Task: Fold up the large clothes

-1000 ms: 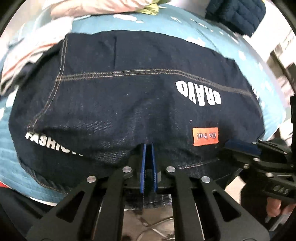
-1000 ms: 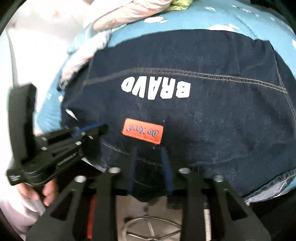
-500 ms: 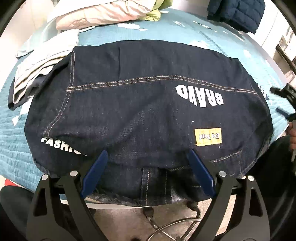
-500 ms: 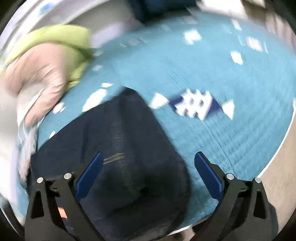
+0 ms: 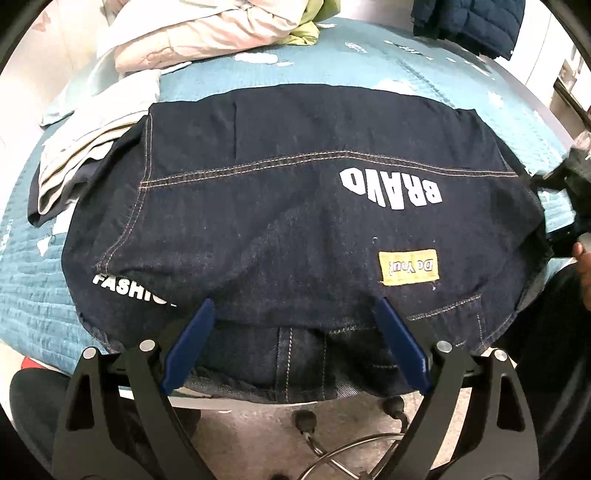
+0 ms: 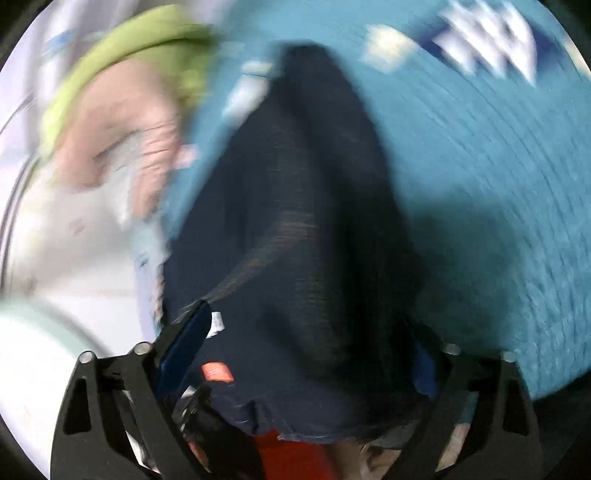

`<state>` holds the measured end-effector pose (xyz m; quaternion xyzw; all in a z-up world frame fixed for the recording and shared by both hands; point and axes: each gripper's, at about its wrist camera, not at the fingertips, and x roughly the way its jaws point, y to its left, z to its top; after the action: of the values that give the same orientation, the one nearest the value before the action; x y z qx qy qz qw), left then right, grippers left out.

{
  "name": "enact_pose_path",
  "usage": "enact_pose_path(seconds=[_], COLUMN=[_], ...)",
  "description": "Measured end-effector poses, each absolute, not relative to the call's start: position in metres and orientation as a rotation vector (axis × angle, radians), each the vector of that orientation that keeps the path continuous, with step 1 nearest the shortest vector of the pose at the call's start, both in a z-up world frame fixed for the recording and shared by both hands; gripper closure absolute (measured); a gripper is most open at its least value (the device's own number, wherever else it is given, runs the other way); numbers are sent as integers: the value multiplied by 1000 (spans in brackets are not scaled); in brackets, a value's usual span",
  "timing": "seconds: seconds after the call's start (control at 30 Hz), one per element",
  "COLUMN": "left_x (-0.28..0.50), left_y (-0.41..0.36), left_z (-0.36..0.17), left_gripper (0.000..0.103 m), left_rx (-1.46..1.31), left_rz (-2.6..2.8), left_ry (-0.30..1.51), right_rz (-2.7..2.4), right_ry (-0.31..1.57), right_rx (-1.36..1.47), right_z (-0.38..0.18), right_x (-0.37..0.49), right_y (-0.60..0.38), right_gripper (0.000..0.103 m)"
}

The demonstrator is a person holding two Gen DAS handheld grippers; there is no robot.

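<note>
- The desk (image 5: pixel 461 74) is round and wears a blue quilted cover (image 5: pixel 26 295) with bumpy stitched lines and white shapes on it.
- A big dark blue denim garment (image 5: pixel 295 206) lies folded flat on the cover, near the front edge of the desk. The cloth looks thick and stiff, with pale double stitching running across it.
- White block letters (image 5: pixel 391 188) and more white letters (image 5: pixel 129 290) are printed on the denim, and a small yellow cloth patch (image 5: pixel 408 266) is sewn on.
- A soft, puffy pink garment (image 5: pixel 199 33) and a green one (image 5: pixel 310 22) are piled at the far side. Pale folded cloth (image 5: pixel 85 147) sits to the left, and a dark quilted jacket (image 5: pixel 469 22) lies at the far right.
- The left gripper (image 5: pixel 295 343) has black arms with blue pads. Its jaws are spread wide over the front edge of the denim and hold nothing.
- The right gripper (image 6: pixel 310 354) shows in a very blurry picture. Its jaws are closing, with the side of the denim between them. I cannot tell if the pads press on the cloth.
</note>
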<state>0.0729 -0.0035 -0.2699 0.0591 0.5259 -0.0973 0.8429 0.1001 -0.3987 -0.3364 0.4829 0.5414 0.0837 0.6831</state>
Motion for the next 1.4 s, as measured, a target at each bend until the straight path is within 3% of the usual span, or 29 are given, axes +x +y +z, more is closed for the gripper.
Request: enact_pose_path(seconds=[0.1, 0.2, 0.3, 0.33, 0.47, 0.5, 0.53, 0.57, 0.63, 0.7, 0.73, 0.8, 1.13, 1.4], left_x=[71, 72, 71, 70, 72, 72, 74, 75, 78, 85, 89, 100, 204, 282], left_y=[-4, -3, -3, -3, -4, -4, -4, -4, -5, -6, -6, -10, -59, -97], left_z=[-269, -268, -263, -262, -259, -258, -257, -256, -253, -250, -249, -245, -202, -214], left_gripper=[14, 14, 14, 14, 14, 14, 14, 14, 14, 17, 29, 42, 65, 66], left_rx=[130, 122, 111, 109, 77, 72, 68, 67, 62, 33, 17, -5, -6, 19], left_rz=[-198, -194, -200, -203, -211, -211, -208, -202, -191, -191, -193, -191, -218, -185], left_ry=[1111, 1112, 1102, 1100, 1109, 1109, 1107, 1103, 1094, 1097, 1099, 1108, 1062, 1135], right_rz=[212, 248, 371, 358, 253, 235, 190, 165, 168, 190, 186, 185, 184, 179], right_ry=[1210, 1171, 1124, 1140, 1216, 1210, 1209, 1210, 1176, 1136, 1124, 1104, 1099, 1137], right_rx=[1037, 1039, 1046, 1019, 909, 858, 775, 733, 751, 787, 777, 731, 709, 750], right_z=[-332, -328, -323, -324, -332, -328, -324, -325, -323, -322, -320, -313, -312, -323], right_x=[101, 98, 105, 106, 121, 123, 123, 121, 117, 115, 115, 111, 105, 113], right_y=[-395, -386, -376, -373, -353, -348, -343, -341, -342, -340, -338, -334, -333, -333], right_gripper=[33, 42, 38, 32, 32, 37, 57, 65, 81, 87, 88, 89, 89, 83])
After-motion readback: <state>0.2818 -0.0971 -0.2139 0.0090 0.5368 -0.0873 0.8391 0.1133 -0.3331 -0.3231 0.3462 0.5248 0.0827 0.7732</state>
